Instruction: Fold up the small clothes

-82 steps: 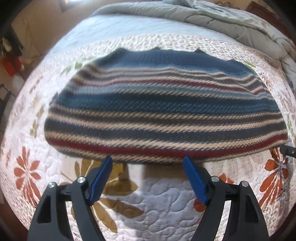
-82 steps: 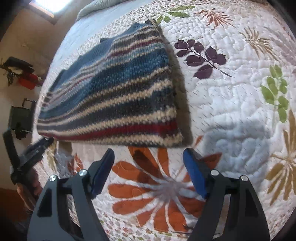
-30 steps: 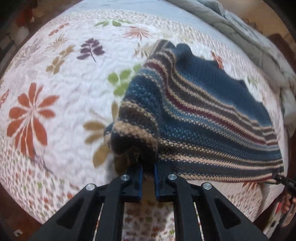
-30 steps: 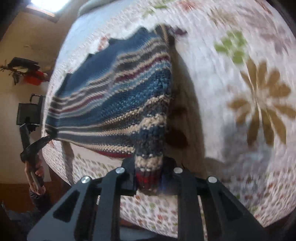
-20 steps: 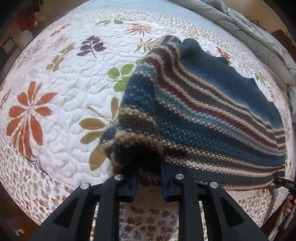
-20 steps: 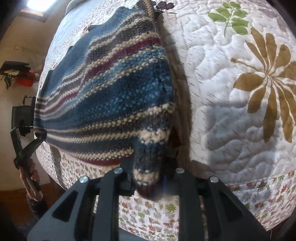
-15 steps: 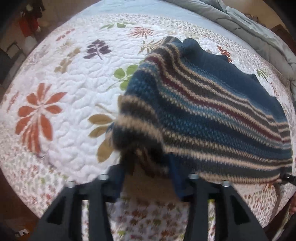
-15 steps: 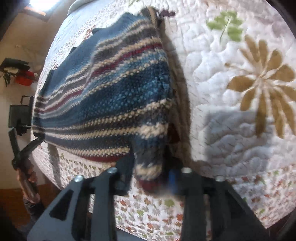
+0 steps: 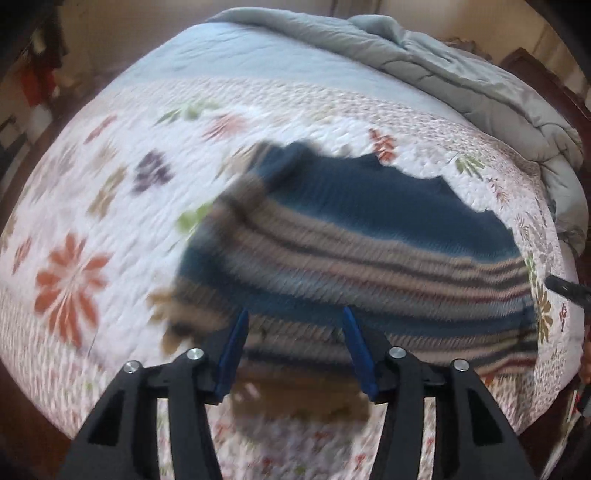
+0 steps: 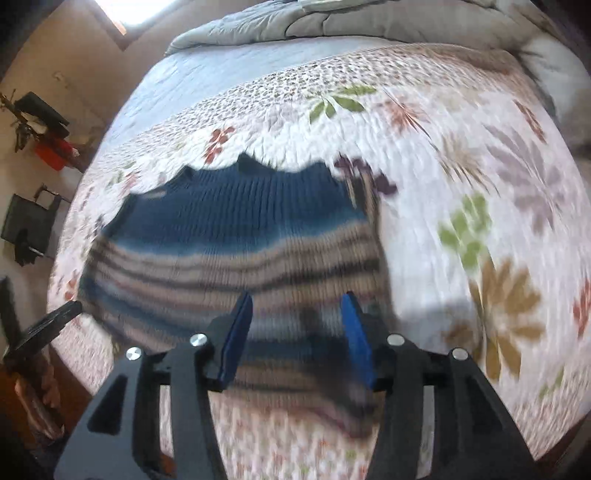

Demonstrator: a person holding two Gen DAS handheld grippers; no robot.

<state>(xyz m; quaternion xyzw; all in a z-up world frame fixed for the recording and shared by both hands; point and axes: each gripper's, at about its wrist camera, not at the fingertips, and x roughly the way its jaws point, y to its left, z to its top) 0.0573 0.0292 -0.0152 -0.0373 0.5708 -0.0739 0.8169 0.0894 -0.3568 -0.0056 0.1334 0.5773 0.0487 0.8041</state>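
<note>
Left gripper (image 9: 293,330): our blue fingers (image 9: 232,350) are spread wide, nothing between them. Just ahead of the tips, and partly framed by them, lies the striped knit sweater (image 9: 354,254), flat on the floral quilt (image 9: 92,229). Its near hem of tan, dark and blue bands sits right under the fingertips; we cannot tell if the tips touch the knit, the frame is motion-blurred. Solid blue part is on the sweater's far side from us. Left of the claw, bare quilt with an orange flower print. Far ahead, past the quilt edge, a pale blue sheet (image 9: 236,62) and a bunched grey comforter (image 9: 461,74) toward the far right. At the right edge a dark tip of the other tool pokes in beside the sweater's end.

Right gripper (image 10: 297,323): also gaping wide, blue pads (image 10: 354,343) apart, holding nothing. The sweater (image 10: 236,240) is directly ahead and to the claw's left, near hem running under the fingers, right edge just beyond the right finger. Right of the claw, quilt (image 10: 480,184) with green, brown and purple leaf prints. Lower left, the left gripper's black finger sits at the sweater's far corner. Sheet (image 10: 207,77) and comforter (image 10: 332,18) far ahead. Blurred too.
</note>
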